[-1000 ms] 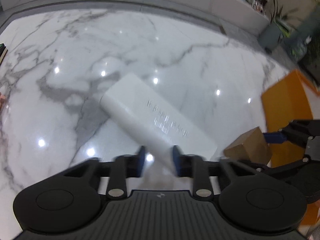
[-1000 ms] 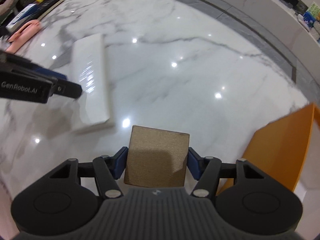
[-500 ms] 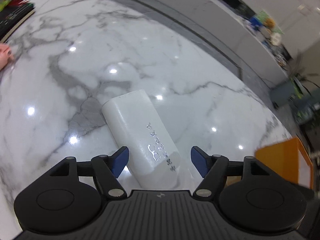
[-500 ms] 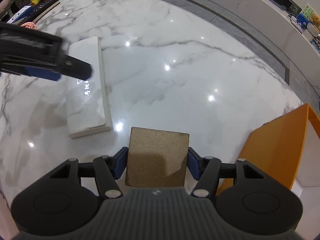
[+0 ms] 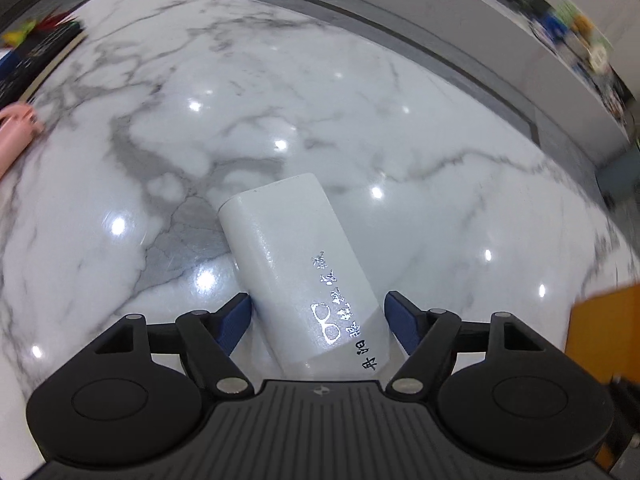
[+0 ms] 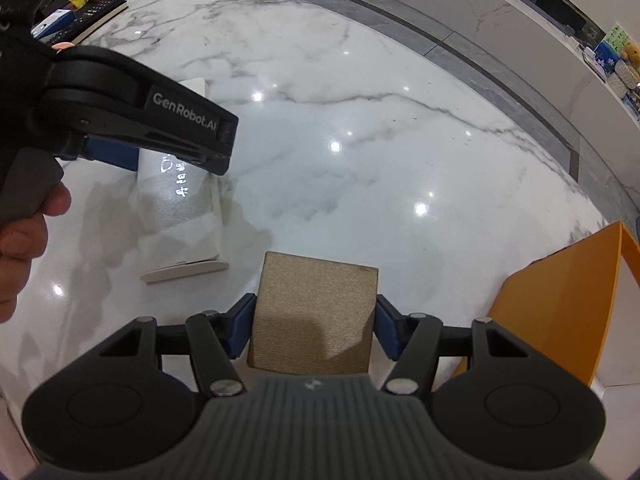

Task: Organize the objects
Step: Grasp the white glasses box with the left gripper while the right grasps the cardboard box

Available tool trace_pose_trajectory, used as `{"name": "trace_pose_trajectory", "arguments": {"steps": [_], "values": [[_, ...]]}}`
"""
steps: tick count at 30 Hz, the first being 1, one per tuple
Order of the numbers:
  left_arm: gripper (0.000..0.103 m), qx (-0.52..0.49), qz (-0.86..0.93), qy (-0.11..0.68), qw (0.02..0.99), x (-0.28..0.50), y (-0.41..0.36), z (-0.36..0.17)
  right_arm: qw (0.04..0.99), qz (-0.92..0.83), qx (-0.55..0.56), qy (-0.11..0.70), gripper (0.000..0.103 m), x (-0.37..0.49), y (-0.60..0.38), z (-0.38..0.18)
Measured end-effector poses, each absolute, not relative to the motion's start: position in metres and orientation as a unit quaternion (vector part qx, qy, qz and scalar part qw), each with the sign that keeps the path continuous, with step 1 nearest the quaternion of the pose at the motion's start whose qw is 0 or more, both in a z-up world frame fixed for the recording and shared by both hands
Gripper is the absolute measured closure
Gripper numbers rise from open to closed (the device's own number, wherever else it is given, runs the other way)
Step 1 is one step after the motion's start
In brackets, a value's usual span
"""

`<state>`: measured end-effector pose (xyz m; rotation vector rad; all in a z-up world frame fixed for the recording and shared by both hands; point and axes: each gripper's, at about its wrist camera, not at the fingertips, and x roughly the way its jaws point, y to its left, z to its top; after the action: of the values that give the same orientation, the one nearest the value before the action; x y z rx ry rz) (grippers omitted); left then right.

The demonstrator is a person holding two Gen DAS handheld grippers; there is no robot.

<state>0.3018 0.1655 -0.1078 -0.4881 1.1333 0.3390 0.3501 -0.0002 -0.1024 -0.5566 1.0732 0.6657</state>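
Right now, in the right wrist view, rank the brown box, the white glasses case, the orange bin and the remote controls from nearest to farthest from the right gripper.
1. brown box: clamped in the right gripper.
2. white glasses case: ahead left, on the marble.
3. orange bin: right side; too close to call with the case.
4. remote controls: far left corner.

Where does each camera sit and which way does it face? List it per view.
Left wrist: on the left gripper, facing forward over the white rectangular glasses case between its open fingers.
Right wrist: on the right gripper, facing forward over the held tan woven box; person's hand shows.
Shared: case, marble tabletop, orange bin.
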Motion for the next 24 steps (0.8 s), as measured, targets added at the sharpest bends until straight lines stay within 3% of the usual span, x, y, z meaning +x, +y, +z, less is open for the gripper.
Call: {"name": "trace_pose_trajectory", "arguments": {"steps": [4, 9, 14, 22, 24], "values": [[0.019, -0.164, 0.094, 0.570, 0.799, 0.299, 0.163, -0.107, 0.770, 0.316, -0.240, 0.500, 0.039, 0.347, -0.004, -0.101], [0.022, 0.007, -0.021, 0.626, 0.779, 0.282, 0.141, -0.110, 0.760, 0.330, -0.226, 0.512, 0.033, 0.340, -0.006, -0.101], [0.022, 0.133, -0.134, 0.646, 0.739, 0.255, 0.120, -0.112, 0.760, 0.329, -0.210, 0.520, 0.032, 0.341, -0.007, -0.100], [0.020, 0.119, -0.084, 0.637, 0.757, 0.235, 0.111, -0.112, 0.763, 0.310, -0.189, 0.535, 0.039, 0.344, -0.008, -0.101], [0.025, 0.085, -0.061, 0.635, 0.765, 0.232, 0.114, -0.113, 0.763, 0.310, -0.190, 0.534, 0.039, 0.342, -0.009, -0.100]]}}
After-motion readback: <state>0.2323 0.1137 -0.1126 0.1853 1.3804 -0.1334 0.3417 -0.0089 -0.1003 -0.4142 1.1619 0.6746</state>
